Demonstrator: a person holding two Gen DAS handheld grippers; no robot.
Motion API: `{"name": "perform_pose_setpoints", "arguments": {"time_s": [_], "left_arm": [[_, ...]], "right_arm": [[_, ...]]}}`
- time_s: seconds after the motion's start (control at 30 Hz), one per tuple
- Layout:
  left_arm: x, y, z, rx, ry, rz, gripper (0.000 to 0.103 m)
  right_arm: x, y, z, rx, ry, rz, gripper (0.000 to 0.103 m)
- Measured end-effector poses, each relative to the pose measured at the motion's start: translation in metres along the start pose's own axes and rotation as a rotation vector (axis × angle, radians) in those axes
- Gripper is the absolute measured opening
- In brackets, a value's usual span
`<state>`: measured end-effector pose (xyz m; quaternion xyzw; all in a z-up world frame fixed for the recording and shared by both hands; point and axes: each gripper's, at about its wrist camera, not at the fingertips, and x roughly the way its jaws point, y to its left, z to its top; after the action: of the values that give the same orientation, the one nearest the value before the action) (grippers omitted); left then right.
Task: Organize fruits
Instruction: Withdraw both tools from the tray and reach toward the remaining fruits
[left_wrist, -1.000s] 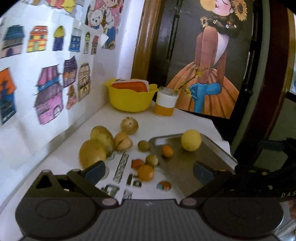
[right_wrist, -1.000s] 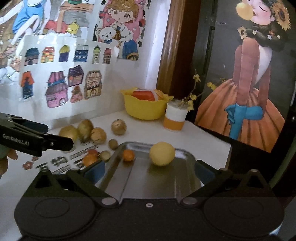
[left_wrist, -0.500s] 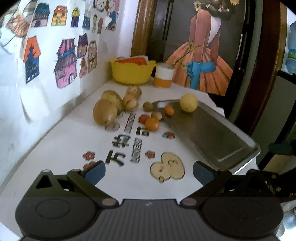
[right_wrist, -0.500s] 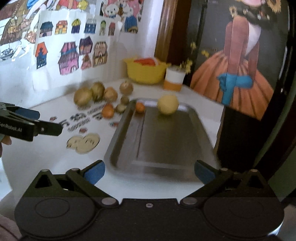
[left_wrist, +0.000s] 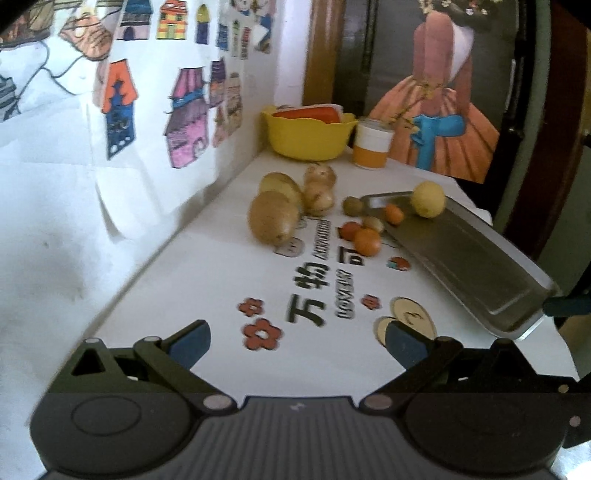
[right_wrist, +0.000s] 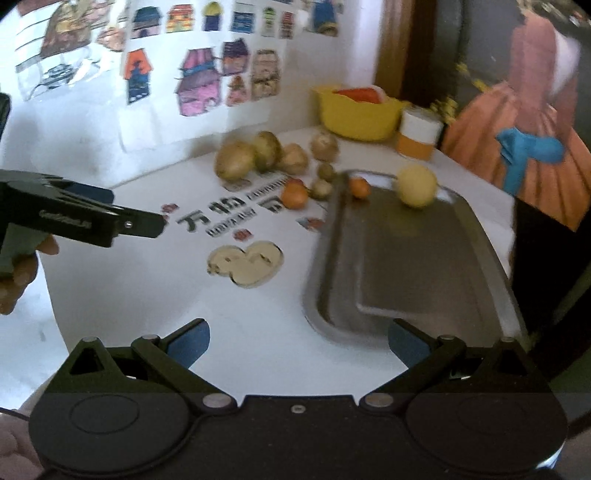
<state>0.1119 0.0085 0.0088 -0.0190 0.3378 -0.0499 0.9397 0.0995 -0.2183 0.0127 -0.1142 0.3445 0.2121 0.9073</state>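
Two fruits lie on the metal tray (right_wrist: 413, 266): a yellow lemon (right_wrist: 416, 184) at its far end and a small orange (right_wrist: 359, 187) just inside the far left rim. We hold both grippers empty above the near part of the table (left_wrist: 207, 280); the left gripper (left_wrist: 297, 341) has its fingers wide apart, and the right gripper (right_wrist: 298, 341) likewise. We see the left gripper from the side only in the right wrist view, as a dark bar low over the table's left part, with a hand (right_wrist: 18, 273) behind it; from that angle we cannot tell the gap of its fingers. Only the left wrist view shows a dark edge of the right gripper, beyond the tray's near right corner. Left of the tray, on the table, lie two large potatoes (left_wrist: 273, 218), touching, with two smaller knobbly brown ones (left_wrist: 319, 190) just beside them. Between these and the tray rim sit a greenish-brown fruit (left_wrist: 352, 205), a reddish one (left_wrist: 349, 229), a pale one (left_wrist: 373, 223) and a second orange (left_wrist: 367, 240), all near one another. At the far end stand a yellow bowl (left_wrist: 308, 138) and an orange-and-white cup (left_wrist: 372, 147), just beside each other. House drawings (left_wrist: 184, 114) cover the wall on the left. Nothing stands between either gripper and the fruits.
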Motion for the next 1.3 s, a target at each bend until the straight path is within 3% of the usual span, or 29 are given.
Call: {"name": "perform_pose_setpoints", "arguments": {"time_s": [0.43,0.7,0.93,1.3], "left_arm": [[0.031,0.023,0.034,-0.019,-0.016,0.055,0.103],[0.067,0.027,0.054,-0.032,-0.022,0.05,0.103],[0.099,0.023,0.068,-0.01,-0.018,0.055,0.102],[0.132,0.02,0.081,0.003,0.0,0.056,0.102]], "right_arm": [[0.039,-0.004,0.05,-0.105,-0.096,0.056,0.102],[0.082,-0.015,0.066,-0.116,-0.086,0.106,0.102],[0.117,-0.024,0.083,-0.078,-0.079,0.156,0.092],[0.147,-0.026,0.094,-0.075,-0.058,0.159,0.074]]}}
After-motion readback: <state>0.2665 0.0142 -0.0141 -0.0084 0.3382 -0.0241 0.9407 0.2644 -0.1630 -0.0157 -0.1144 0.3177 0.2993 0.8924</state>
